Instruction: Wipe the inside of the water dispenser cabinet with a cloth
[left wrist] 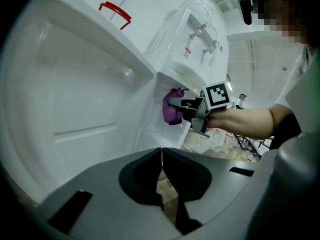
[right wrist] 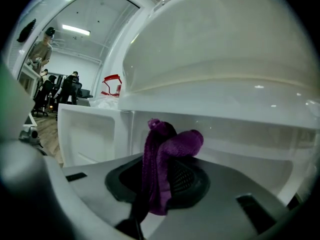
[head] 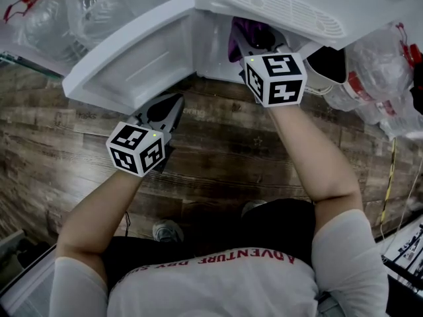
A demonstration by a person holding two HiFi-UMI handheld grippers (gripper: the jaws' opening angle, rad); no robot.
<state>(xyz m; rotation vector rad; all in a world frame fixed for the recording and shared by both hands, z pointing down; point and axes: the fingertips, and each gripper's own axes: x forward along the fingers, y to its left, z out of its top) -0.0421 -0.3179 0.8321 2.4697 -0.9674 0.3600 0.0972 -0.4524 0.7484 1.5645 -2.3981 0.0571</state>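
Observation:
The white water dispenser's cabinet (head: 215, 45) stands with its door (head: 132, 58) swung out to the left. My right gripper (head: 254, 39) is at the cabinet mouth, shut on a purple cloth (head: 243, 30). In the right gripper view the cloth (right wrist: 162, 159) hangs bunched between the jaws in front of the white inner wall (right wrist: 235, 134). My left gripper (head: 170, 104) hovers just below the door's lower edge, shut with nothing in it. In the left gripper view its jaws meet in a thin line (left wrist: 161, 156), facing the door's inner panel (left wrist: 85, 99); the right gripper (left wrist: 181, 104) and cloth (left wrist: 171, 113) show beyond.
The drip tray grille (head: 284, 8) juts out above the cabinet. Clear water bottles with red handles lie at the upper left (head: 39, 5) and right (head: 377, 78). Wooden floor (head: 218, 150) lies below, with cables (head: 390, 177) at the right. People (right wrist: 42, 49) stand far behind.

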